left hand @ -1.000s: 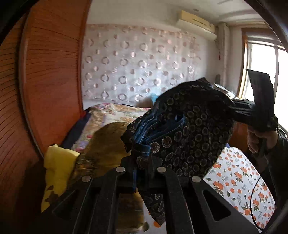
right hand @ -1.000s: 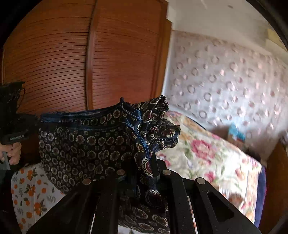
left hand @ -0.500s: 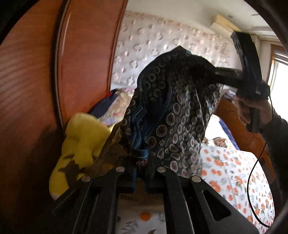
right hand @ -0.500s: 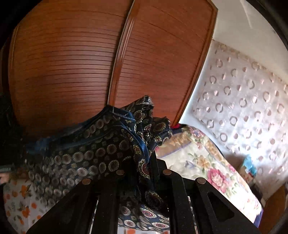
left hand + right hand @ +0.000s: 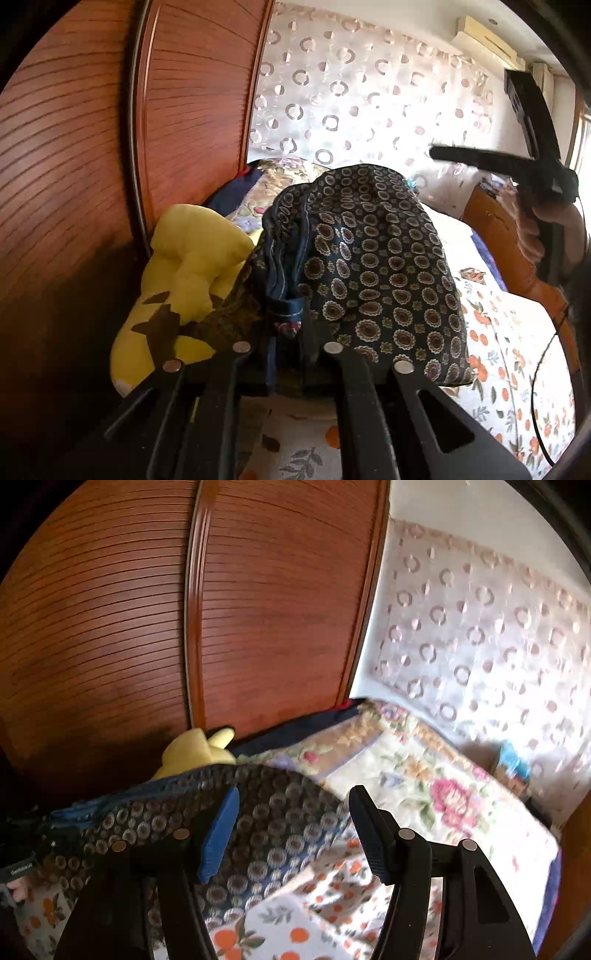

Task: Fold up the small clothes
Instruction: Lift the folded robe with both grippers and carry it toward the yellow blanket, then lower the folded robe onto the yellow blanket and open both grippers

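The small garment is dark navy cloth with a round medallion print (image 5: 373, 258) and a blue band. My left gripper (image 5: 291, 332) is shut on its bunched edge, low over the bed. The cloth drapes away to the right of the fingers. In the right wrist view the same garment (image 5: 273, 827) hangs below and to the left of my right gripper (image 5: 291, 823), which is open and empty, its blue-padded finger (image 5: 218, 834) in front of the cloth. The right gripper also shows in the left wrist view (image 5: 509, 162), raised at the upper right and apart from the cloth.
The bed has an orange-flower sheet (image 5: 517, 369) and a floral quilt (image 5: 424, 786) at the back. A yellow plush toy (image 5: 184, 280) lies by the brown slatted wardrobe door (image 5: 147, 627). A wooden bed frame (image 5: 495, 236) is at right. A patterned curtain (image 5: 369, 92) covers the back wall.
My right gripper has opened and let go of the garment, then lifted away. The cloth has dropped and now hangs from the left gripper alone, lower over the bed.
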A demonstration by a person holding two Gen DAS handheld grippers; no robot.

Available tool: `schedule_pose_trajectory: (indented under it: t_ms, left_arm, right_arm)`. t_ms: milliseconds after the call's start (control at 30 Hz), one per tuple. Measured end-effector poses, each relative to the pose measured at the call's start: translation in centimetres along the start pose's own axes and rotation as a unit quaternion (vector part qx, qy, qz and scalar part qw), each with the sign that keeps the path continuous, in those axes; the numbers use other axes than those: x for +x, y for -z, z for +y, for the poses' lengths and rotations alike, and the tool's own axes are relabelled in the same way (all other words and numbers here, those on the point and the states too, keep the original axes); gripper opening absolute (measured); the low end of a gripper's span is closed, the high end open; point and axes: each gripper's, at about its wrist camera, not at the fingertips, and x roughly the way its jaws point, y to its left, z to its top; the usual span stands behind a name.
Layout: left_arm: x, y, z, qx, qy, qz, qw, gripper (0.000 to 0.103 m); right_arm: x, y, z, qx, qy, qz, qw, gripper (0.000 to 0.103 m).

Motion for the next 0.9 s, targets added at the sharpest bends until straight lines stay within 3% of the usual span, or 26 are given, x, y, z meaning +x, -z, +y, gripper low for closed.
schedule_pose_trajectory:
  t_ms: [100,133,200,233,267,500,633,900]
  left_arm:
    - [-0.6,-0.1,0.0,0.013,-0.015,-0.011,0.9997,0.028]
    - [-1.0,-0.1,-0.1,0.017,-0.018,-0.019,0.9995,0.044]
    - [-1.6,-0.2,-0.3,0.024,-0.021,-0.029,0.9991,0.061]
    - [-1.9,-0.2,-0.5,0.028,-0.023,-0.033,0.9988,0.077]
    - [-2.3,-0.2,-0.8,0.031,-0.024,-0.037,0.9985,0.084]
    - [-4.8,0.0,-3.5,0.061,-0.027,-0.057,0.9961,0.084]
    - [-5.8,0.2,-5.1,0.076,-0.019,-0.058,0.9952,0.084]
    - [-7.7,2.9,-9.3,0.100,0.017,-0.053,0.9934,0.084]
  right_arm:
    - [-0.1,1.3,0.4,0.015,0.000,0.010,1.000,0.064]
    - [-0.2,1.9,0.6,0.022,-0.002,0.011,1.000,0.064]
    - [-0.9,2.9,1.0,0.035,-0.004,0.012,0.999,0.064]
    - [-1.4,3.6,1.1,0.044,-0.002,0.010,0.999,0.064]
    - [-1.6,3.8,1.3,0.048,-0.002,0.009,0.999,0.064]
    - [-6.2,6.5,3.2,0.071,0.005,-0.018,0.997,0.065]
    - [-10.0,9.1,4.0,0.089,0.013,-0.039,0.995,0.076]
    - [-17.2,14.9,5.6,0.129,0.066,-0.053,0.988,0.082]
